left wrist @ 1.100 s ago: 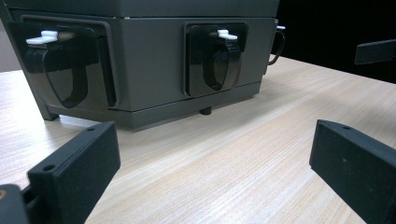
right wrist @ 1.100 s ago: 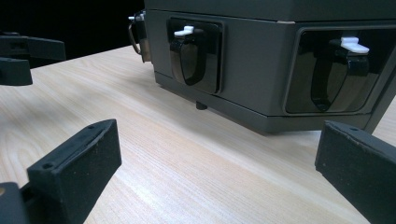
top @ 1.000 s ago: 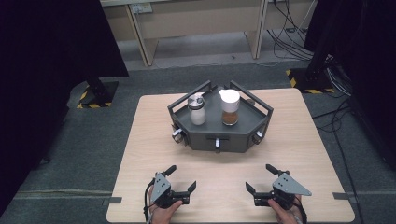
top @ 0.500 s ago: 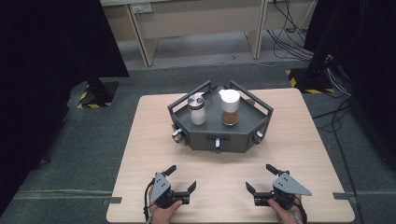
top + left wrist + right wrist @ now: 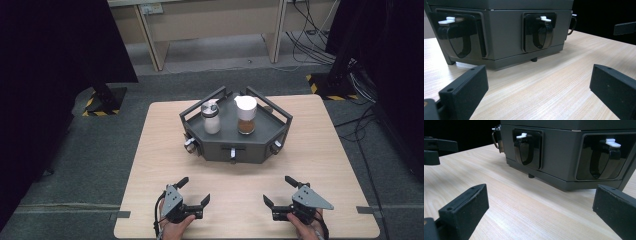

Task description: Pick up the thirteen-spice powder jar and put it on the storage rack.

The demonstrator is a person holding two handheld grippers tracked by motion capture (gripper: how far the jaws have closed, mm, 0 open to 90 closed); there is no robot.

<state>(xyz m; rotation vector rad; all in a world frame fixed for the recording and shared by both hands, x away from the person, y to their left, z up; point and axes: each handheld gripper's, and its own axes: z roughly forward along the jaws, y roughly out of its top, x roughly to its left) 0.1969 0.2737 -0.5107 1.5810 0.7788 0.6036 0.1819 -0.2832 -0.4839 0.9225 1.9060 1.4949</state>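
A dark grey, many-sided tray (image 5: pixel 215 142) with a raised rail sits on the far half of the counter (image 5: pixel 320 150), about midway between its left and right edges. Inside the tray stand two containers, apart from one another: a small white shaker with a metal cap (image 5: pixel 210 117) on the left and a taller jar with a white lid and brown contents (image 5: pixel 246 115) on the right. The tray's front faces carry recessed black latches with white tabs (image 5: pixel 539 31), seen close in both gripper views, and a metal ring (image 5: pixel 495 136) hangs at one corner. Well apart from the tray, near the counter's front edge, the left hand-held gripper (image 5: pixel 192 192) is held in the person's left hand (image 5: pixel 175 227) with its jaws spread wide and nothing between them. The right hand-held gripper (image 5: pixel 281 191), in the right hand (image 5: pixel 306 229), is likewise spread and empty, a grey three-cornered plate on top. Both point toward the tray. Around the counter lies grey carpeted floor (image 5: pixel 100 165), with cables (image 5: pixel 310 35) and desk legs beyond.
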